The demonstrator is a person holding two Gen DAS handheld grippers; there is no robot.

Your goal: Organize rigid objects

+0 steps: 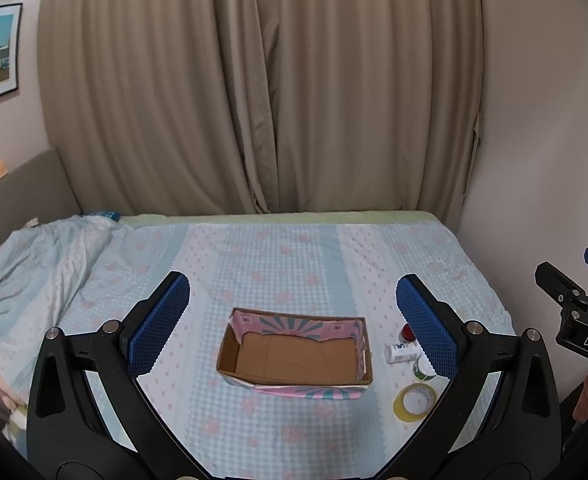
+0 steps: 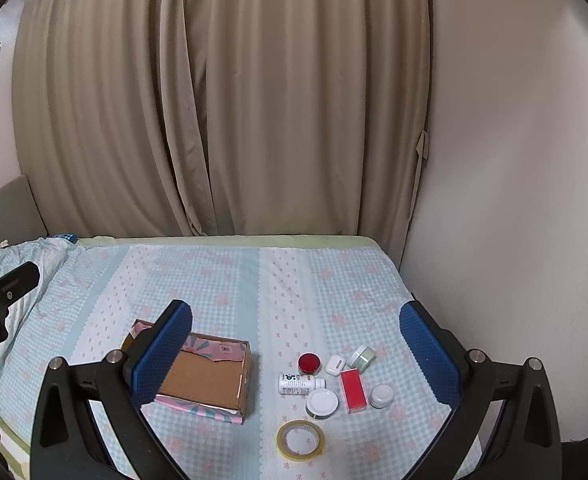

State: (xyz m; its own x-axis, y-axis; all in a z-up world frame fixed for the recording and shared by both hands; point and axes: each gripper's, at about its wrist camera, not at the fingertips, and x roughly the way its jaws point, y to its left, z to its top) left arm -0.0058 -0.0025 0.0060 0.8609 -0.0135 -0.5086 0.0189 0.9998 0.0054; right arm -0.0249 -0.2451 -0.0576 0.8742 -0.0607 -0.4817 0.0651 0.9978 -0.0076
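Left hand-held gripper (image 1: 293,320): fingers apart, empty, box (image 1: 294,354) ahead on bed (image 1: 253,252). Right hand-held gripper (image 2: 296,344): fingers apart, empty, above clustered jars (image 2: 322,402), bottle (image 2: 300,384), tape (image 2: 301,439); box left, likely as destination.

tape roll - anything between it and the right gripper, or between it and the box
Nothing visible. The tape roll lies nearest the open right gripper, apart from the jars beyond it. Only bare bedsheet separates it from the empty cardboard box on its left.
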